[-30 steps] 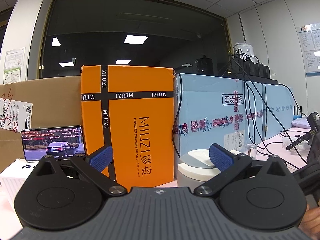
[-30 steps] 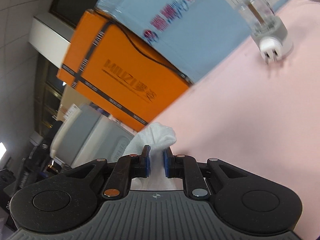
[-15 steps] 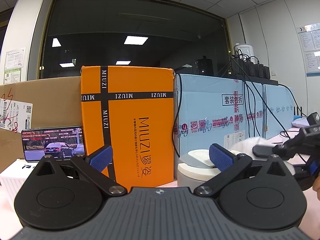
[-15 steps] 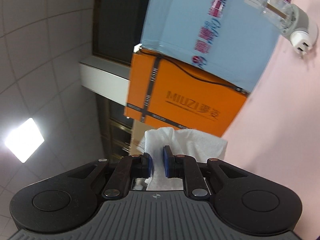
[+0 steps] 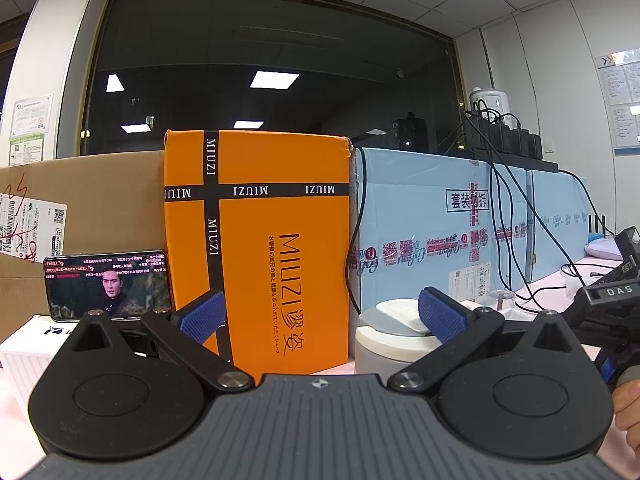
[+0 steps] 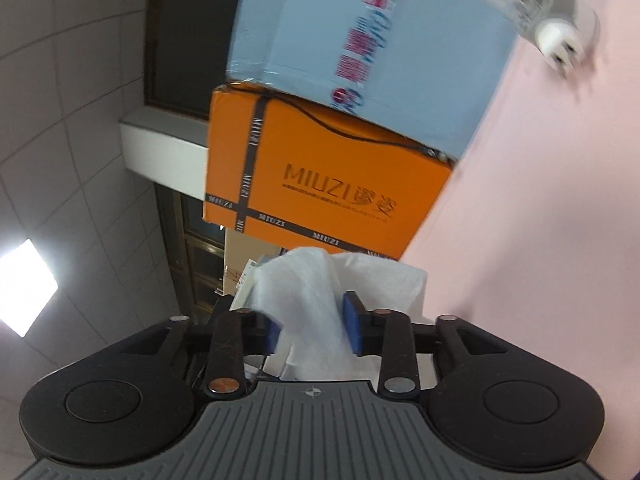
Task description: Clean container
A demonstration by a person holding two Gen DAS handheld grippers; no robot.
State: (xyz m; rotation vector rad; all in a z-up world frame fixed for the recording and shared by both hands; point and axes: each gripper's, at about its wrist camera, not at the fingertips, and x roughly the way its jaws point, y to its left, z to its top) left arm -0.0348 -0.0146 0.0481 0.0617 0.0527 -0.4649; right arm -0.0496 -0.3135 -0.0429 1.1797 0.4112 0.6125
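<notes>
My left gripper [image 5: 320, 312] is open and empty, held level above the pink table. A round white container with a grey and white lid [image 5: 390, 330] stands just behind its right finger. My right gripper [image 6: 314, 330] is rolled on its side; a white cloth [image 6: 320, 296] sits between its blue pads, which stand a little apart and loose around it. The right gripper's body [image 5: 608, 304] shows at the right edge of the left wrist view, beside the container.
An orange MIUZI box [image 5: 256, 240], light blue cartons [image 5: 440, 232] and a brown carton [image 5: 80, 208] line the back of the pink table [image 6: 540, 240]. A phone [image 5: 108, 284] plays video on a white box. A clear glass piece with a white plug [image 6: 556, 28] lies on the table. Cables hang at right.
The right gripper has rolled further, moved in beside the container, and its jaws have opened wider around the cloth. The left gripper has not moved.
</notes>
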